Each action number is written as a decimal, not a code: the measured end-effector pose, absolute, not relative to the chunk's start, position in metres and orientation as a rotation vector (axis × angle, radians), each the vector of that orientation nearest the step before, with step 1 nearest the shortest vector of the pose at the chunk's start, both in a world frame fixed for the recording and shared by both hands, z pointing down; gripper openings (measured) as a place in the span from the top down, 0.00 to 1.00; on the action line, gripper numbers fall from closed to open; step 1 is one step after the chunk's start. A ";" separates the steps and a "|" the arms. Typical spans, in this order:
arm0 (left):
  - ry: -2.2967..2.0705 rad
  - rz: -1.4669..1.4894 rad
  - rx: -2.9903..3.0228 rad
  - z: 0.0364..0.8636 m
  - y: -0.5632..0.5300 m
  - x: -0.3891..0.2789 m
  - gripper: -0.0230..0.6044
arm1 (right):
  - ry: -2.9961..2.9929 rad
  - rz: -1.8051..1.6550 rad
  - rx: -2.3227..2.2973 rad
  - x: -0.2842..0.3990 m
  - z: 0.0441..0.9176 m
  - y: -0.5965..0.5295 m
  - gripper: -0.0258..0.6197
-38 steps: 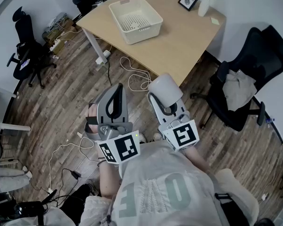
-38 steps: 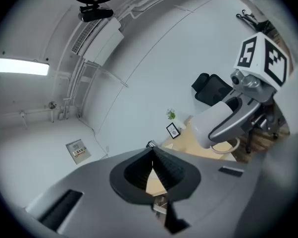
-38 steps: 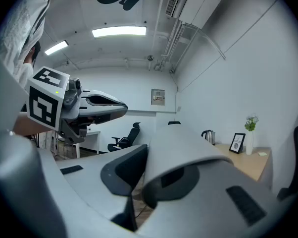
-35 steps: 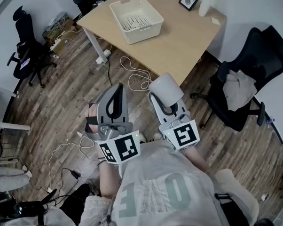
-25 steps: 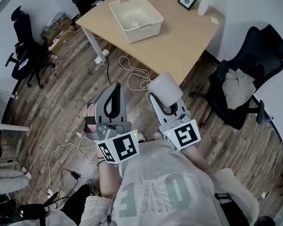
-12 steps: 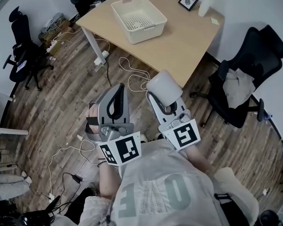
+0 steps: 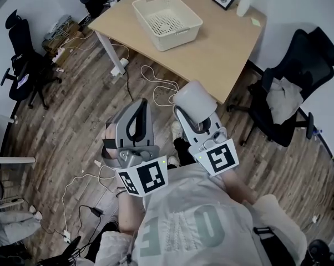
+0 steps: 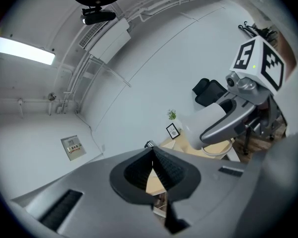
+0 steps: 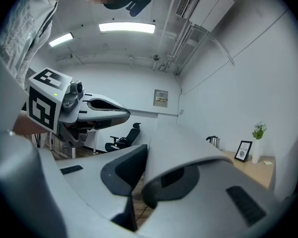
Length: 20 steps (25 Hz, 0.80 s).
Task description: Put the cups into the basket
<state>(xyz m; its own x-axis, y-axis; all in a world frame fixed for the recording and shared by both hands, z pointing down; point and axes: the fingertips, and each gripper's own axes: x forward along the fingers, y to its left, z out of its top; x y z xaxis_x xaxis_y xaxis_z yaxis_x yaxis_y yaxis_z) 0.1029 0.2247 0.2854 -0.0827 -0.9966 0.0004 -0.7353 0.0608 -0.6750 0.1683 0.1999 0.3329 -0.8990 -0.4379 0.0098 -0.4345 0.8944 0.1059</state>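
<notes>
White cup [image 7: 193, 96] stays gripped in right claw [image 7: 193, 112], left claw [image 7: 140, 103] closed empty; basket [image 7: 182, 33] slightly nearer

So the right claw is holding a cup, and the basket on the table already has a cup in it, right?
Not quite. The basket on the table has no cup in it yet: the head view shows it empty. The rest is right: the right claw is holding a cup.
</notes>
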 end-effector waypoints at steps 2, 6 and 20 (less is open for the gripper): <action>1.868 -0.722 -1.716 0.284 0.219 0.095 0.95 | -3.026 -0.163 0.708 0.162 0.335 0.190 0.88; 1.884 -0.715 -1.704 0.285 0.206 0.074 0.95 | -3.045 -0.188 0.686 0.140 0.332 0.179 0.88; 1.929 -0.708 -1.688 0.283 0.089 0.000 0.95 | -3.107 -0.172 0.648 0.066 0.310 0.068 0.88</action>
